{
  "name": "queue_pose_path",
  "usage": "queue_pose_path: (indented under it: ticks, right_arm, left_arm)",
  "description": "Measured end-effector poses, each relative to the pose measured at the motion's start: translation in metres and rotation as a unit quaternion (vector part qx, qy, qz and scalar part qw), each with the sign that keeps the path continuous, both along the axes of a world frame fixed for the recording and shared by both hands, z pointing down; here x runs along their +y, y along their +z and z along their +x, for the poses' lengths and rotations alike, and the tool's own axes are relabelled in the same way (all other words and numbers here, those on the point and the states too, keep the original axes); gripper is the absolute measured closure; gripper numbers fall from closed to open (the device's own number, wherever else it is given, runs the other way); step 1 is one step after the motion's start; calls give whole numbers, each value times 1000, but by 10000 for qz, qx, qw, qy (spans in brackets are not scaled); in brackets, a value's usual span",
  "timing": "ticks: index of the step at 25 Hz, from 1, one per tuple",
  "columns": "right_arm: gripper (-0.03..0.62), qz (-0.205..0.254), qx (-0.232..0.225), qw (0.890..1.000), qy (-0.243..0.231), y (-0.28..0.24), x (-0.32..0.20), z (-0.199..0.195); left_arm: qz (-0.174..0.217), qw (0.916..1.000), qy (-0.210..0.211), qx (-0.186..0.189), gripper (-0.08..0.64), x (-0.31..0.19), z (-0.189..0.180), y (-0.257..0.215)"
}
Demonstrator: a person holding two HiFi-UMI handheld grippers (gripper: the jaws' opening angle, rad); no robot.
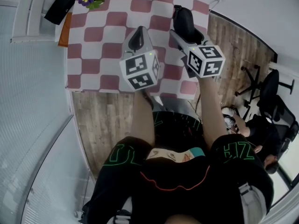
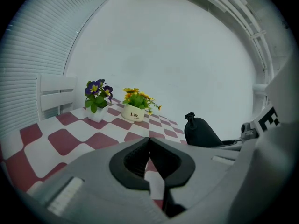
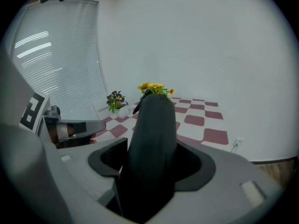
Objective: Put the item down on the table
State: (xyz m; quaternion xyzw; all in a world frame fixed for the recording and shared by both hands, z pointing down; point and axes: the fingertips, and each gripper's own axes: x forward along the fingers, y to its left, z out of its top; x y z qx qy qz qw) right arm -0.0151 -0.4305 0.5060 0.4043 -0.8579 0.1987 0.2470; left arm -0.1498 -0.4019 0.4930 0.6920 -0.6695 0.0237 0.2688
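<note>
The item is a black, rounded, pouch-like thing (image 1: 183, 18) with a small pull tab at its tip. My right gripper (image 1: 183, 31) is shut on it and holds it upright over the right part of the red-and-white checked table (image 1: 103, 55). In the right gripper view the item (image 3: 154, 134) fills the gap between the jaws of the right gripper (image 3: 153, 169). My left gripper (image 1: 136, 40) hovers just left of it, over the table's near half. Its jaws are shut on nothing, and the left gripper (image 2: 149, 147) sees the item (image 2: 201, 132) to its right.
A purple flower pot (image 2: 97, 99) and a white pot of yellow flowers (image 2: 134, 107) stand at the table's far side. A white slatted bench (image 1: 28, 13) holds a flat black object (image 1: 60, 6). An office chair (image 1: 267, 90) and a seated person (image 1: 254, 132) are at the right.
</note>
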Motion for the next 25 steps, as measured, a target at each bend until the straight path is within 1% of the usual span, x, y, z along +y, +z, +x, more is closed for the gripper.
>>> queue_pose_path:
  ticks: [4, 9, 18, 22, 25]
  right_arm:
    - [284, -374, -179, 9987, -313, 15, -11, -15]
    - [284, -618, -133, 9958, -662, 35, -29, -30]
    - [284, -762, 81, 9898, -1199, 63, -57, -55]
    - [284, -776, 82, 9878, -1344, 68, -62, -63]
    - [284, -764, 188, 9868, -1416, 76, -61, -65]
  left_arm:
    - [-64, 9999, -93, -38, 552, -13, -3, 3]
    - [-176, 9996, -225, -72, 552, -23, -4, 9]
    - [-378, 9981, -482, -68, 552, -33, -8, 26]
    - [-448, 9971, -613, -62, 552, -32, -15, 32]
    - [-484, 9966, -668, -68, 552, -29, -16, 35]
